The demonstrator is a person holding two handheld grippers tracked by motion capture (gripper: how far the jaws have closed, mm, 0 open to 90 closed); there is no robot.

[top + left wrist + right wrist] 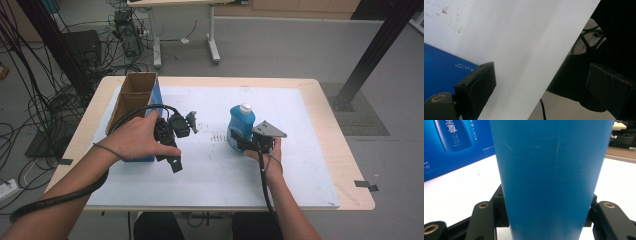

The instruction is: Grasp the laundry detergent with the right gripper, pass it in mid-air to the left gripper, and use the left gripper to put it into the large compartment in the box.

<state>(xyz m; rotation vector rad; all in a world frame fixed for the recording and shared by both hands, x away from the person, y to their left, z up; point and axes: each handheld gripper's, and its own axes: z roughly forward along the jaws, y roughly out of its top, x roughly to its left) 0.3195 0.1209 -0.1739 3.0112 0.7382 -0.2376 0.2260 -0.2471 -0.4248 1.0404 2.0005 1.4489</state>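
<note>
Right gripper (246, 144) at 5 o'clock clamped on upright blue bottle (551, 177); left gripper (170, 145) at 8 o'clock, jaws apart, empty, beside box (135, 100).

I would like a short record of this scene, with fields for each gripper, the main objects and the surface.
left gripper: open, holds nothing, beside the blue box
right gripper: shut on the blue bottle, jaws on both its sides
blue bottle: upright, white cap on top, near the middle of the sheet
blue box: open cardboard top, stands at the left of the sheet
white sheet: covers most of the wooden table
</note>
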